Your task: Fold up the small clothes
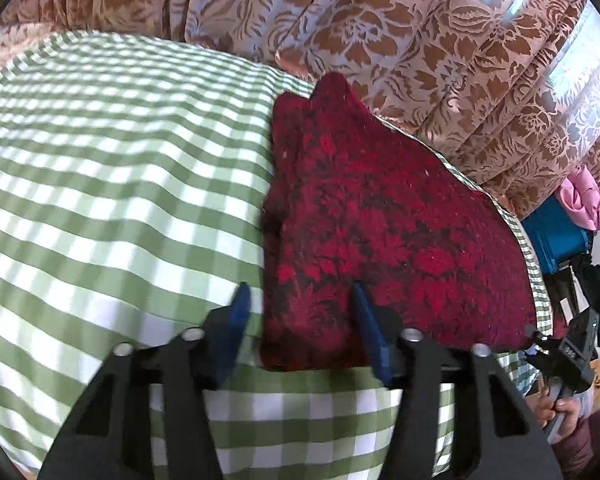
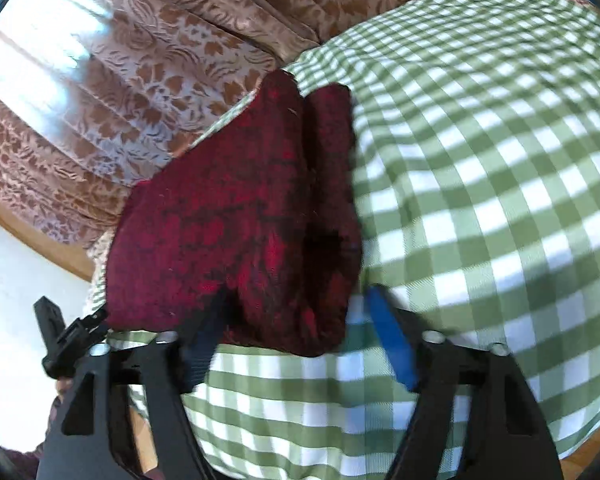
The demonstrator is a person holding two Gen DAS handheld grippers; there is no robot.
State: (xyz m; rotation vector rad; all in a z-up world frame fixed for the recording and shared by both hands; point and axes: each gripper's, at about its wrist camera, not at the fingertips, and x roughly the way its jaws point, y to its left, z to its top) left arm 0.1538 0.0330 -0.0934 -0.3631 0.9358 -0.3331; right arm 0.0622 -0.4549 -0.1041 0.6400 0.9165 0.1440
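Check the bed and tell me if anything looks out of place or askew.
The red garment lies folded at the very edge of the green checked cloth, by the curtain, with two uneven points at its far end. Nothing spilled or damaged.

Both views ride on the claws and look forward and steeply down along the fingers, close over the counter (image 1: 100, 184). The left wrist view faces the red cloth (image 1: 380, 208) from its left side, with the curtain (image 1: 440, 40) behind and the right claw (image 1: 572, 356) at its right edge. The right wrist view faces the same cloth (image 2: 228, 216) from its right side and catches the left claw (image 2: 60, 332) at its left edge. Cloth, checked counter (image 2: 500, 160) and curtain (image 2: 140, 60) are shared.
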